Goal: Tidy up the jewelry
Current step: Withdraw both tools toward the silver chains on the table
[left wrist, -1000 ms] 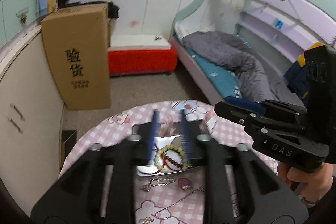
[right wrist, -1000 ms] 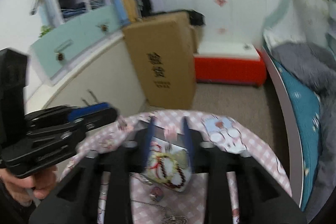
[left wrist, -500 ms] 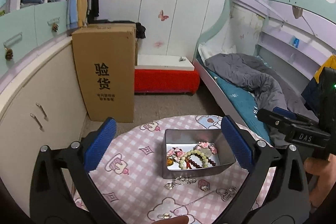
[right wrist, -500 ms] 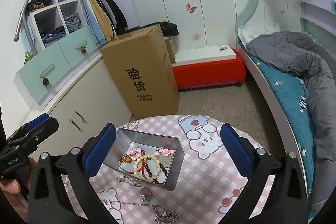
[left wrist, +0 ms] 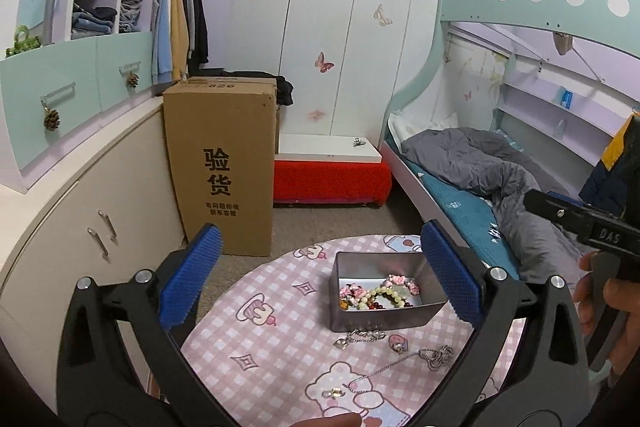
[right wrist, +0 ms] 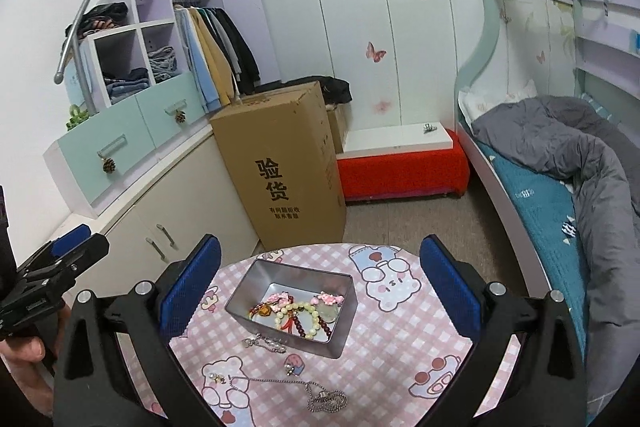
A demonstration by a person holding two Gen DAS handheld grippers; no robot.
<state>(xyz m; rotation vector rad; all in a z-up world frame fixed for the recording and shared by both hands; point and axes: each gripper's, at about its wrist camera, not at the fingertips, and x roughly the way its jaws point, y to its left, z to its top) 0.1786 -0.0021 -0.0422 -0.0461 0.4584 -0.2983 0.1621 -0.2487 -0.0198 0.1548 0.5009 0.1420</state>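
Pink checked cloth with cartoon bears covers the small round table (left wrist: 280, 339), which stands in a bedroom between a tall cardboard box (left wrist: 222, 167) and a bunk bed (left wrist: 472, 163). On the cloth sits a rectangular metal tin (left wrist: 382, 317), open at the top; in the left wrist view its long axis runs roughly across the picture, while in the right wrist view the tin (right wrist: 240, 291) lies skewed, one corner toward the camera. Inside it lie beaded bracelets (right wrist: 304, 315) in pale green, pink and dark red, heaped toward one end. Outside the tin, on the near side, a short silver bracelet (right wrist: 266, 343) rests against its wall, a small charm (right wrist: 290, 369) lies just beside that, and a long silver chain (right wrist: 316, 393) stretches across the cloth with its bunched end to the right. The left gripper (left wrist: 320, 281) has its blue-padded jaws spread wide, holding and touching nothing, the tin seen between them but beyond the tips. The right gripper (right wrist: 320, 281) is likewise fully spread and empty above the table's near edge.
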